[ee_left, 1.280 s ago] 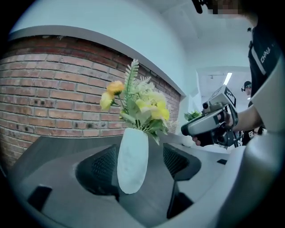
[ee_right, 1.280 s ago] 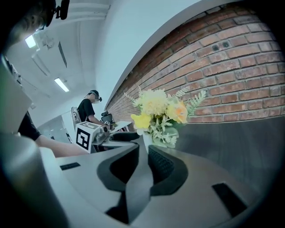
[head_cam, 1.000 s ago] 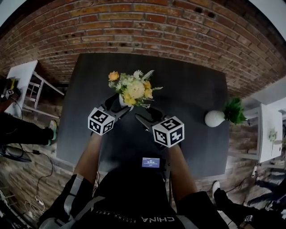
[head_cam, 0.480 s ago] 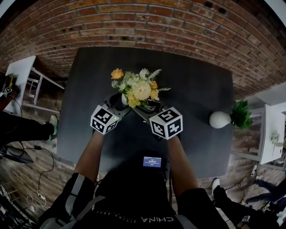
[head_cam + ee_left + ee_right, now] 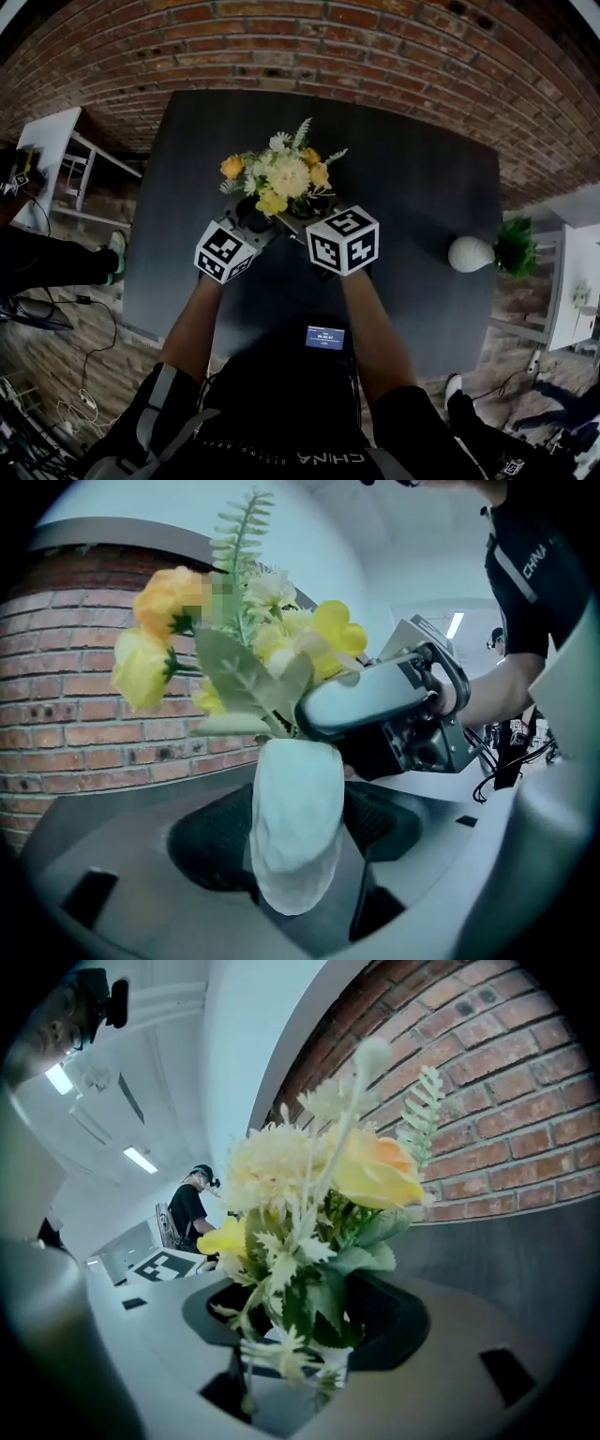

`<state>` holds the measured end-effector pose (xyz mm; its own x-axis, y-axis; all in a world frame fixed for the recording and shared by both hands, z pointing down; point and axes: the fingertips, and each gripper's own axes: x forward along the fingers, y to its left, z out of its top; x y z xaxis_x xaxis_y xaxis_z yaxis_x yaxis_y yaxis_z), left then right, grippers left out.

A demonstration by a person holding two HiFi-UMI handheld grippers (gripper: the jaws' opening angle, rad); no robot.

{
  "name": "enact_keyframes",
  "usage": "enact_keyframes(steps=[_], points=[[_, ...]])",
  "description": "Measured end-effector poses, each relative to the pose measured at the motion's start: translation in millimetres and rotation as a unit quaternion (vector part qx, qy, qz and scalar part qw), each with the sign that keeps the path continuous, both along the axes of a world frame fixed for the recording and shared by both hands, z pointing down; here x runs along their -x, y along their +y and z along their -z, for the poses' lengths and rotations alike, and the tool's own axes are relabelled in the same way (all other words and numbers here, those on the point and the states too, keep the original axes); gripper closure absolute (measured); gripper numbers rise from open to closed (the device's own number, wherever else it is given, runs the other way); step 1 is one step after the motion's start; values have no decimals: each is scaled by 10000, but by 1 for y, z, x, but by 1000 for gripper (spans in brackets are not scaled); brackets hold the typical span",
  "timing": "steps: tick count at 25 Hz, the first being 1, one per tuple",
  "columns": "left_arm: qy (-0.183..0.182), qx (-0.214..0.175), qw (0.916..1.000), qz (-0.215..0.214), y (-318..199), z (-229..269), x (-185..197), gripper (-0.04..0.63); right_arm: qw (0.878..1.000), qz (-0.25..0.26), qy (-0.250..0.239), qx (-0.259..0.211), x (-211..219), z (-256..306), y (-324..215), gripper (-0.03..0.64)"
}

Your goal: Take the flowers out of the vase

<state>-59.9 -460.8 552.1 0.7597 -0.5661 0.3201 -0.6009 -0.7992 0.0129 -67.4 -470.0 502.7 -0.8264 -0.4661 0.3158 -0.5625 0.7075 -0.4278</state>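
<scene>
A bunch of yellow, orange and cream flowers (image 5: 277, 176) stands in a white vase (image 5: 295, 832) on the dark table (image 5: 422, 187). In the head view the blooms hide the vase. My left gripper (image 5: 253, 221) is shut on the vase body, a dark pad (image 5: 214, 841) against each side. My right gripper (image 5: 302, 208) has come in from the right at the vase's neck. In the right gripper view its jaws stand wide open around the green stems and leaves (image 5: 314, 1307), and the pads (image 5: 398, 1321) do not press on them. The right gripper's body (image 5: 375, 700) shows in the left gripper view beside the vase mouth.
A round white pot (image 5: 469, 253) with a green plant (image 5: 517, 246) sits near the table's right edge. A brick wall (image 5: 375, 47) runs behind the table. White furniture stands at the left (image 5: 47, 150) and right (image 5: 572, 291). A person (image 5: 192, 1208) stands far back.
My right gripper has moved left and forward until its jaws are around the bouquet's stems. The left gripper has stayed at the vase.
</scene>
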Motion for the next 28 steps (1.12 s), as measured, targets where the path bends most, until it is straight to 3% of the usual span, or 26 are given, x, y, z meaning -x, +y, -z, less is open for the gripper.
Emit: enact_keyframes(steps=[8, 13, 18, 28], points=[[-18, 15, 10000, 16, -1, -1, 4, 290, 9999, -10, 0, -147, 10, 4, -8, 377], [12, 10, 10000, 48, -1, -2, 5, 290, 9992, -150, -127, -355, 5, 14, -10, 461], [13, 20, 9999, 98, 0, -2, 6, 290, 9984, -139, -108, -534, 4, 25, -8, 499], [-83, 16, 9999, 121, 2, -3, 7, 290, 9957, -271, -488, -746, -1, 58, -6, 511]])
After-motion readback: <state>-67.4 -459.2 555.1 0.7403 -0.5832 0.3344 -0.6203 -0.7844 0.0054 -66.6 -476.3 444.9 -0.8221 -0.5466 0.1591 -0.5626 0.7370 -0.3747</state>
